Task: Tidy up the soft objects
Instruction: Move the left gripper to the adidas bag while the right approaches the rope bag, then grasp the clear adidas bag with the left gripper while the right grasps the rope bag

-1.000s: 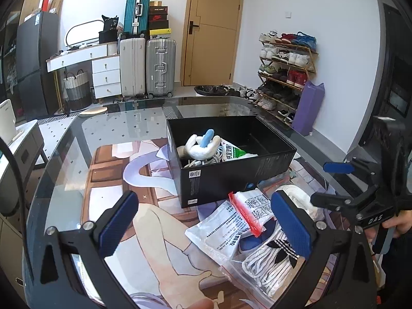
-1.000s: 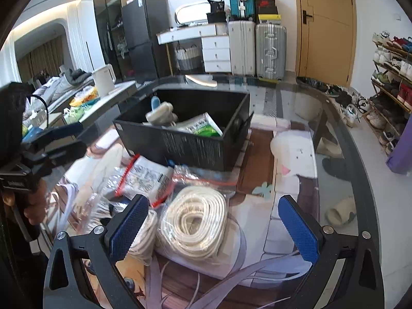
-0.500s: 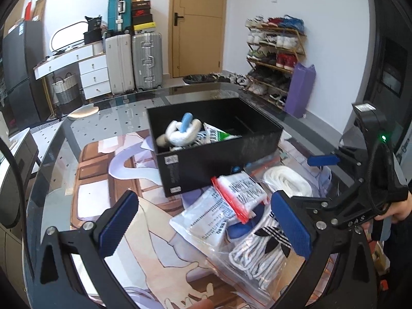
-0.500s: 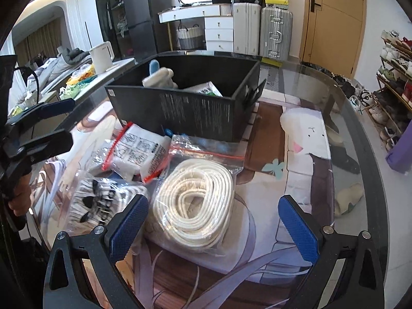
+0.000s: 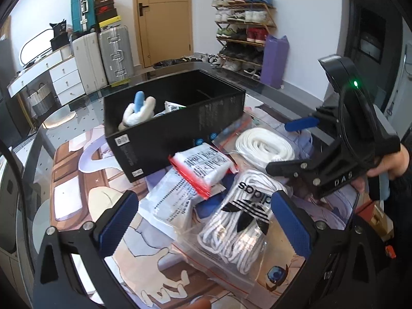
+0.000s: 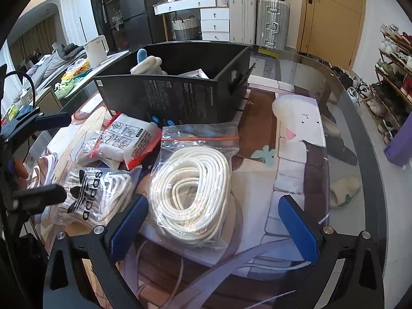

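Observation:
A black box on the glass table holds a white and blue plush toy and a packet. In front of it lie bags: white socks with a black logo, a red-edged white pack, a flat white pack and a coil of white rope. My left gripper is open just above the sock bag. My right gripper is open over the near end of the rope bag. Both are empty.
The box stands close behind the bags. The table's curved edge runs along the right. Suitcases, a door and a shoe rack stand across the room. A kettle sits on a side counter.
Both grippers have moved down and forward toward the bags. The left now hangs over the sock bag, the right over the rope bag. Both stay open.

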Available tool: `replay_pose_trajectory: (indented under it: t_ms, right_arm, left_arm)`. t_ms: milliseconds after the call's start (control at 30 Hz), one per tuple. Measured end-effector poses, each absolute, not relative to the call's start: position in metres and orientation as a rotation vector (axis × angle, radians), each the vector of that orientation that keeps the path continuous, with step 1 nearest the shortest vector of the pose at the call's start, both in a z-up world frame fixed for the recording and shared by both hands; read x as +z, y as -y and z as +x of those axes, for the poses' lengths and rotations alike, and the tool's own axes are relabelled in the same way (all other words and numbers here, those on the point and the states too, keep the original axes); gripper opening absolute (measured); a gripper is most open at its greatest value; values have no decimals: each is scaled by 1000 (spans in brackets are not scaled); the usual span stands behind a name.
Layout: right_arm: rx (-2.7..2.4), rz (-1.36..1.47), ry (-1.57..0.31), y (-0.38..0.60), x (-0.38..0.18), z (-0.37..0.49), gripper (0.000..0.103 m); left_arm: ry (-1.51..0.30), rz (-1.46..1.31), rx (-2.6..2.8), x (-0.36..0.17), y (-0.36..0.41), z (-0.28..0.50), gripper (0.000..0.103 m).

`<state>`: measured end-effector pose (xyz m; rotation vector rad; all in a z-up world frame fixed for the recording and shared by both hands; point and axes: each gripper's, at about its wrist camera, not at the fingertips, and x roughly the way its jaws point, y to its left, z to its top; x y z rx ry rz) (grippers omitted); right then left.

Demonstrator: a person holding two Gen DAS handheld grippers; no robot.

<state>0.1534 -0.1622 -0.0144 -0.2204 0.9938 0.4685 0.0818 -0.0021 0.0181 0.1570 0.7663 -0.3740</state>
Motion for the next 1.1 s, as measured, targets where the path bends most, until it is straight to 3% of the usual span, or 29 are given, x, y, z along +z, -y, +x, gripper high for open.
replay_pose_trajectory:
  t_ms: [400,567,800,900,967,1100]
  right_arm:
    - [507,-258,-1008,153,-21,147,102]
    - [510,-254,-1008,153,-22,147,102]
    - [499,-239,-999,154,-23,149,102]
    - [491,-242,-993,154,-24,151,102]
    - [497,-246,-988,153,-23,150,99]
    - [519,-264,-973,150,-19,146,75]
  left_arm:
    - [-817,261,-485,5,27,72,99]
    - [-841,300,-526,-2,35,70,81]
    - [-853,280,-532,-6,38,72,69]
    - [-850,274,-539,-5,37,71,59]
    - [-844,280,-549,-5,36,68,50]
    - [-840,282,-559,-4,36,66,45]
